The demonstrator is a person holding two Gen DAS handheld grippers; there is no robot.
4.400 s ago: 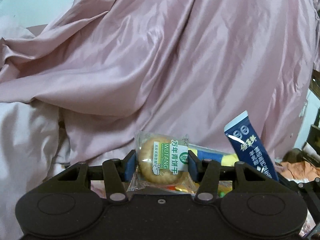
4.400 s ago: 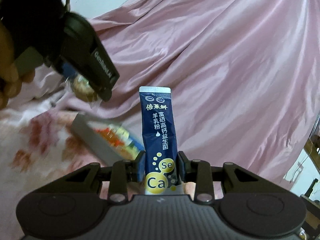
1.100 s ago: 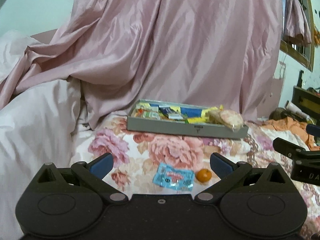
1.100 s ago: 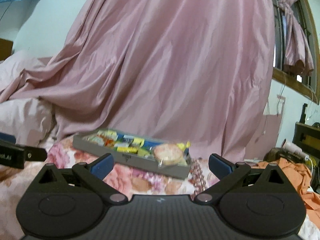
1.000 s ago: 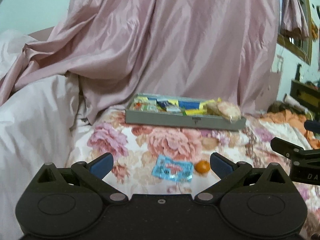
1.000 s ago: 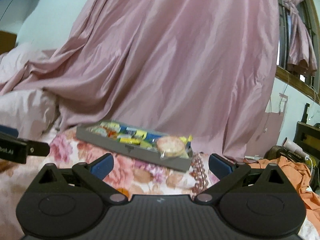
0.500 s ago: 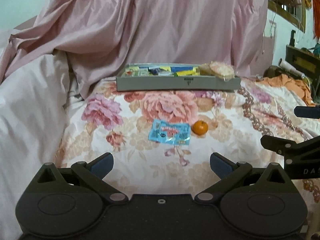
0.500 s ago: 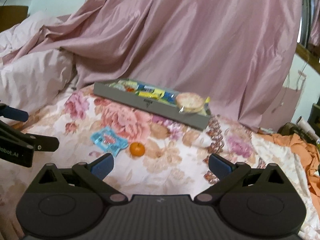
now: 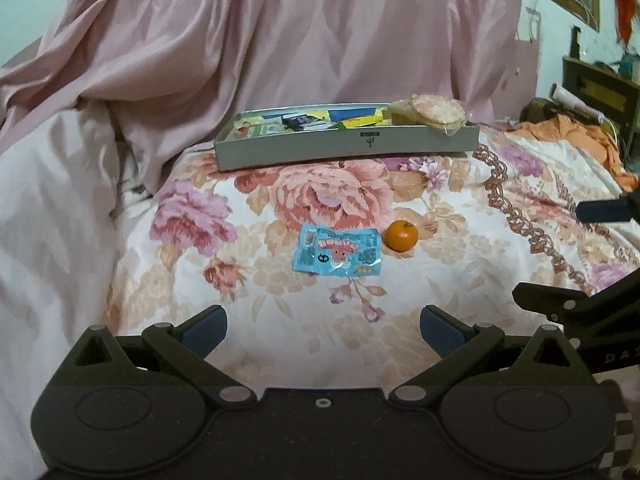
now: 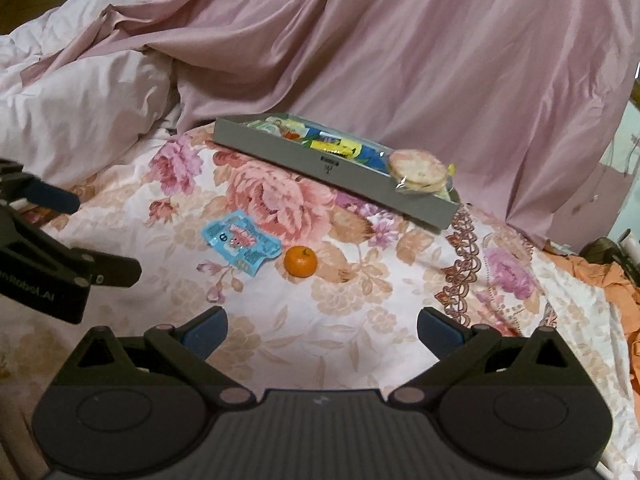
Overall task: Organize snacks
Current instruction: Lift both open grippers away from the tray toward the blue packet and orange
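Lying loose on the bed (image 9: 460, 280) are two items: one blue packet (image 9: 337, 251) and one orange (image 9: 401, 235), just beside each other, the orange on the packet's right in both views. One grey tray (image 9: 348, 145) sits farther back on the same surface, well apart from the pair. It holds a mixed layer of wrapped snacks (image 9: 316, 118) in yellow, blue and white; an exact count cannot be made. One round biscuit (image 9: 438, 109) in clear wrap rests at the tray's right end, overlapping its rim.

Both tools are empty. Left gripper (image 9: 322, 330): jaws spread wide, nothing between them, held above the bed short of the packet. Right gripper (image 10: 322, 330): jaws likewise spread wide, holding nothing, set to the right of the left one; each shows at the edge of the other's view.

Surface: a bedcover printed with pink and peach flowers. One pink satin sheet (image 10: 420, 52) is heaped behind the tray, and pale bedding (image 10: 76, 96) is bunched at the left. One orange cloth (image 10: 612, 280) lies past the bed's right edge. Dark furniture (image 9: 600, 88) stands against a pale wall at the far right.
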